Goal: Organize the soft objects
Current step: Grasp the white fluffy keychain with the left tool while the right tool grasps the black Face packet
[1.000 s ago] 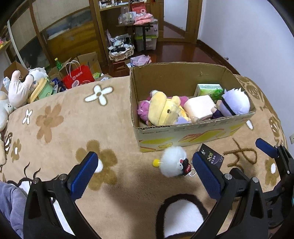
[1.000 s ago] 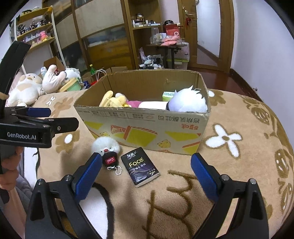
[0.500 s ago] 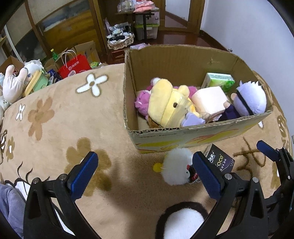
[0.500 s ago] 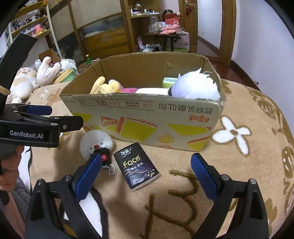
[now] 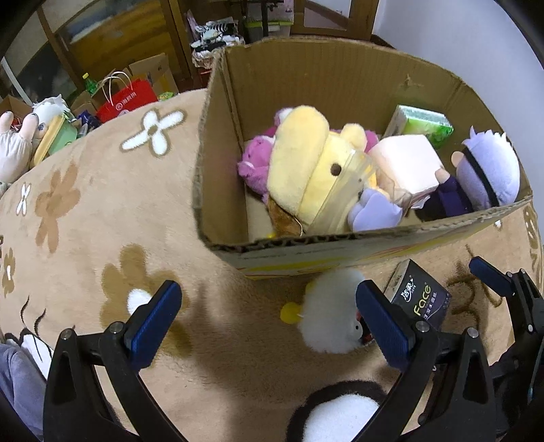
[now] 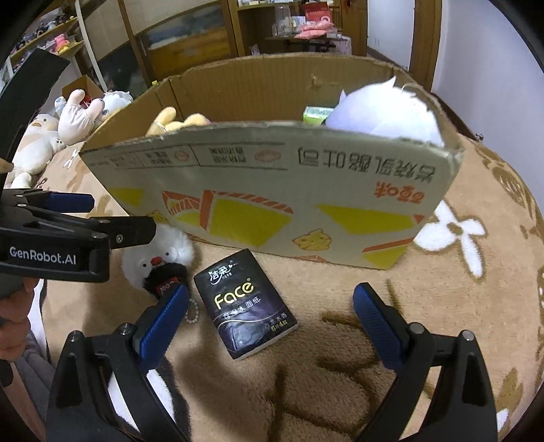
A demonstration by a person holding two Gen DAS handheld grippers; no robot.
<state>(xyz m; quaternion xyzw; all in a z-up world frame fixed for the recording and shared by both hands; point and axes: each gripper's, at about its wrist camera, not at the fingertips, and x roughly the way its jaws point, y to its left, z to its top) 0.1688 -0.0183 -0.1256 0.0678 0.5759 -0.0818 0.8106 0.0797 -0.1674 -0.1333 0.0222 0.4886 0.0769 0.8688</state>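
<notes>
A cardboard box [image 5: 217, 142] [image 6: 272, 190] stands on the flowered blanket and holds a yellow plush [image 5: 316, 170], a pink plush [image 5: 253, 166], a white-haired doll [image 5: 489, 173] [image 6: 384, 115], a pink tissue pack [image 5: 404, 163] and a green pack [image 5: 421, 124]. A white fluffy keychain toy [image 5: 329, 319] [image 6: 158, 253] and a black Face tissue pack [image 5: 420, 301] [image 6: 243, 302] lie in front of the box. My left gripper [image 5: 268, 319] is open, its right finger beside the fluffy toy. My right gripper [image 6: 268, 316] is open over the black pack.
Plush toys [image 5: 13, 146] [image 6: 51, 136] lie at the blanket's far left edge. A red paper bag [image 5: 129, 98] and cartons stand on the floor beyond. Shelves and a table with clutter [image 6: 306, 30] line the back of the room.
Both grippers have moved forward and down toward the box; the box, the fluffy toy and the black pack appear larger and closer. Both stay open.
</notes>
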